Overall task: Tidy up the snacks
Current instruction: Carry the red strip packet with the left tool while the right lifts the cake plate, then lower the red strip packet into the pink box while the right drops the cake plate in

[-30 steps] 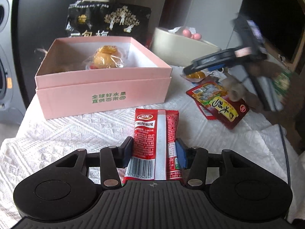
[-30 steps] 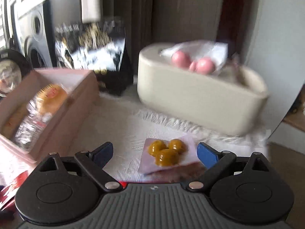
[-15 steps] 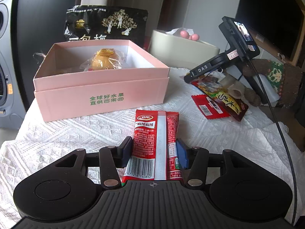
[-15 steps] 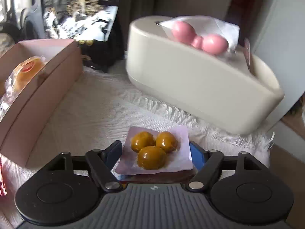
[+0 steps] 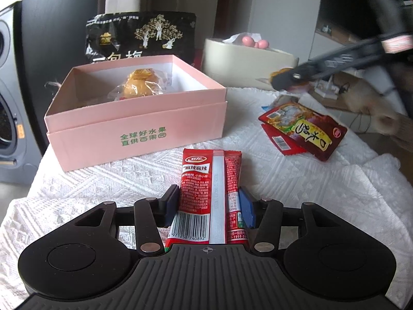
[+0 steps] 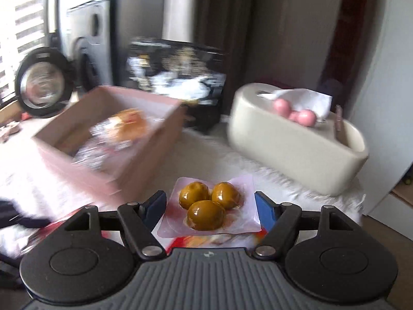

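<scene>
Two snacks are gripped: the left hand-held gripper (image 5: 209, 204) is clenched on a red spicy-strip packet (image 5: 210, 196), and the right hand-held gripper (image 6: 209, 206) clasps a pouch of three glazed balls (image 6: 209, 208). Ahead and left of each sits the open pink box (image 5: 139, 131) holding a wrapped pastry (image 5: 140, 85). Two red packets (image 5: 302, 130) lie ahead-right of the left one on the white-clothed desk (image 5: 309, 193).
</scene>
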The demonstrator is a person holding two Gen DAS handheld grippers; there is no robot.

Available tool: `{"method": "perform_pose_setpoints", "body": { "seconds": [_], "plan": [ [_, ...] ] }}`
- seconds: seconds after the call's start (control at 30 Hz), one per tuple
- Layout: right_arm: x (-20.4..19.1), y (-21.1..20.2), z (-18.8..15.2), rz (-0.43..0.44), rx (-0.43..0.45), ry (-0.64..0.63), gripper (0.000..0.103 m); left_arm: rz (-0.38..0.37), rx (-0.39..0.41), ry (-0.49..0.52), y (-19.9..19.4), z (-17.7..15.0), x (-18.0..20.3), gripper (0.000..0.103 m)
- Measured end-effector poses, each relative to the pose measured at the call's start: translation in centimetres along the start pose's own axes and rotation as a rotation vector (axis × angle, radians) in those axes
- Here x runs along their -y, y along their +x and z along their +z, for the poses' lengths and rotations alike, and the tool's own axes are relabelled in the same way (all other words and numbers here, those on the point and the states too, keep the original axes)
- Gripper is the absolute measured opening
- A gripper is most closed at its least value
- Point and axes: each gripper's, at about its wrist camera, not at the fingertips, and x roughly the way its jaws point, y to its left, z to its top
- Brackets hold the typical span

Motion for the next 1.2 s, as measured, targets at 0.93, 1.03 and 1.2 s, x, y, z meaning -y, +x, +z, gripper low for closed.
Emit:
{"method": "perform_pose_setpoints", "body": {
  "seconds": [0.93, 1.03, 1.2],
  "plan": [
    [-10.3, -12.7, -7.8, 0.188, 0.209, 0.03, 0.075, 0.036, 0.015, -0.219, -9.8, -2.2, -0.1, 0.053],
    [-10.1, -12.6, -7.7, 0.188, 0.216, 0.043, 0.075, 0.041, 0.079, -0.249, -10.6, -1.0, -1.0, 0.053],
    [-9.2, -11.8, -5.7, 0.159, 0.238, 0.047, 0.075, 0.101, 0.25, -0.179, -10.4, 6.3, -3.4, 0.053]
  ]
}}
